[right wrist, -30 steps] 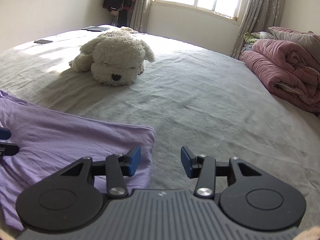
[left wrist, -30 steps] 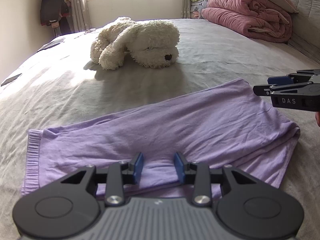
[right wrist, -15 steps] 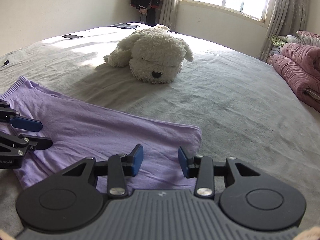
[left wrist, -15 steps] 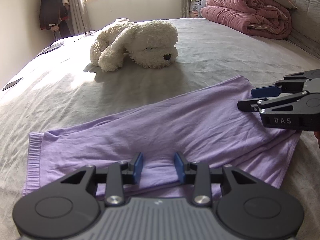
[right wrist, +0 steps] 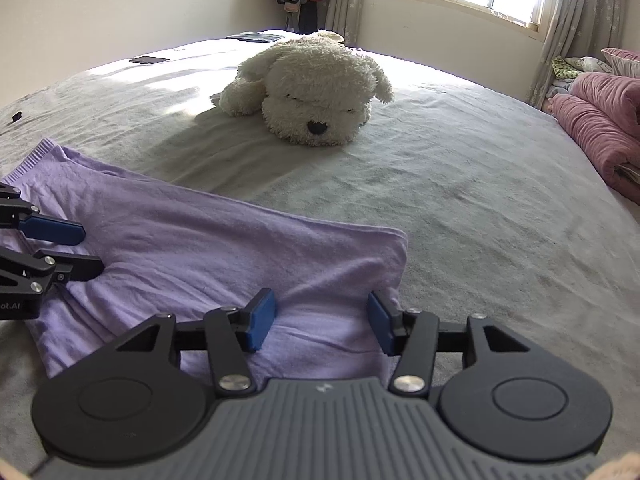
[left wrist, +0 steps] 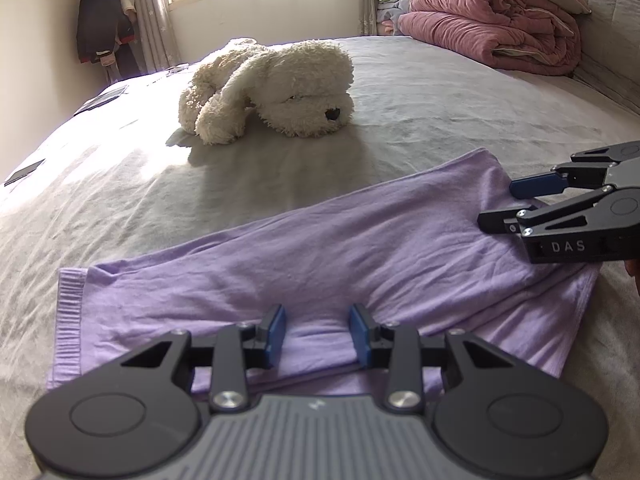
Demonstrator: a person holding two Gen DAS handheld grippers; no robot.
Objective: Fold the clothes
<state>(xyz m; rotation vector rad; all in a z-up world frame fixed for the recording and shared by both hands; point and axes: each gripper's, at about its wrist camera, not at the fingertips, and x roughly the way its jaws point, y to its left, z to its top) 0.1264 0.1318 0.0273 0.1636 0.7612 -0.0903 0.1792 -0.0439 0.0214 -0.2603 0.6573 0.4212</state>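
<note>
A lilac garment (left wrist: 304,264) lies folded in a long strip across the grey bed, ribbed hem at its left end (left wrist: 70,312). My left gripper (left wrist: 318,334) stands open over the near edge of the cloth, a raised fold between its blue pads. In the left wrist view my right gripper (left wrist: 502,206) comes in from the right, open, over the strip's right end. The right wrist view shows the same garment (right wrist: 208,248), with my right gripper (right wrist: 320,322) open above its right end near the corner. The left gripper (right wrist: 88,252) shows at the left edge there.
A white plush dog (left wrist: 276,90) lies on the bed beyond the garment. Folded pink quilts (left wrist: 492,36) are stacked at the far right by the headboard. Dark flat items (left wrist: 106,96) lie near the bed's far left edge. Grey sheet (right wrist: 480,208) stretches to the right.
My right gripper has swung left and come over the right end of the lilac garment, its jaws wider apart. The left gripper has stayed open at the near edge.
</note>
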